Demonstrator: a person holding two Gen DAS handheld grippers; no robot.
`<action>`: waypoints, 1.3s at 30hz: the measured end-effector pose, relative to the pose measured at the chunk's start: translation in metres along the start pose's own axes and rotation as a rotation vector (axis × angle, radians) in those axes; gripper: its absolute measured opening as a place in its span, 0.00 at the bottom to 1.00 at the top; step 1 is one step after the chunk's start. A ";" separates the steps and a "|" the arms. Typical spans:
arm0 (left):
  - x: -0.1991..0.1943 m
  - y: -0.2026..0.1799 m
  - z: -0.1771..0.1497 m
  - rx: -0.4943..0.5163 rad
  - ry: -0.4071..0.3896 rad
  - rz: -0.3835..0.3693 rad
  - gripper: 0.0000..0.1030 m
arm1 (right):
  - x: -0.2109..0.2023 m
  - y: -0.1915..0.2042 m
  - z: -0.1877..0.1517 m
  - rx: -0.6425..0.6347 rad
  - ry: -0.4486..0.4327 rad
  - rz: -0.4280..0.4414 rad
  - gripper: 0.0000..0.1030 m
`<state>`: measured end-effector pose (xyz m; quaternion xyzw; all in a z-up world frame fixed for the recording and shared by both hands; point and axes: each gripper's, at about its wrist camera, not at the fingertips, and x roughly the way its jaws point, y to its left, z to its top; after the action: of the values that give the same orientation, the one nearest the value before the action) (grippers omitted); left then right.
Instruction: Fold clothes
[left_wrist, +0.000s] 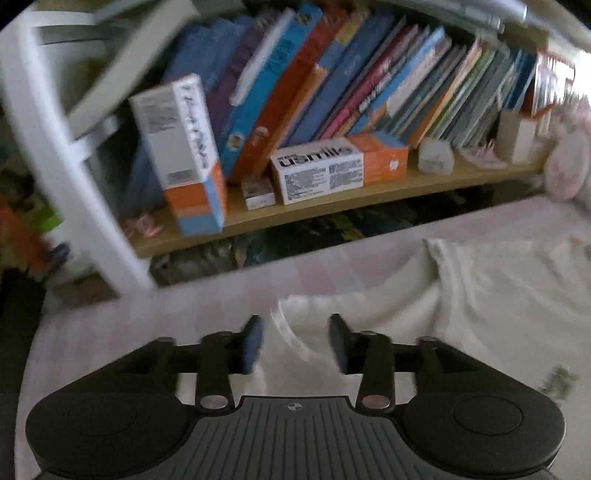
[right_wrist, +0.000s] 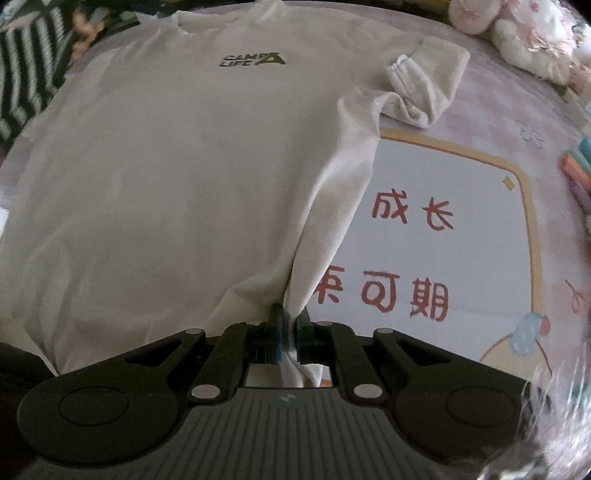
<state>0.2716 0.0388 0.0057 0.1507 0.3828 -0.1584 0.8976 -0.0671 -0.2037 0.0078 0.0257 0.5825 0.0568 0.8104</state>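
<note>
White T-shirt (right_wrist: 177, 177) hem pinched in right claw (right_wrist: 289, 332); left claw (left_wrist: 295, 341) spread, seemingly just above its edge.

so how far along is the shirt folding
Early. Done: the white shirt lies spread flat on the bed cover, logo up. In hand: the right claw is shut on the hem corner, while the left claw is open over the shirt's edge, holding nothing. Left: no fold shows; one sleeve is only bunched.
</note>
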 end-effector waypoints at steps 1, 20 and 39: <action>0.009 -0.003 0.003 0.036 0.004 -0.006 0.53 | 0.000 0.001 0.000 0.004 0.003 -0.010 0.06; 0.070 0.043 0.019 -0.094 0.108 -0.174 0.03 | -0.005 0.003 -0.002 0.120 0.015 -0.058 0.06; 0.071 -0.056 0.050 -0.051 0.021 -0.393 0.53 | -0.013 0.005 -0.014 0.159 0.002 -0.075 0.07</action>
<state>0.3282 -0.0431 -0.0216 0.0520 0.4182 -0.3194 0.8487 -0.0845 -0.2005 0.0160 0.0683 0.5864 -0.0201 0.8069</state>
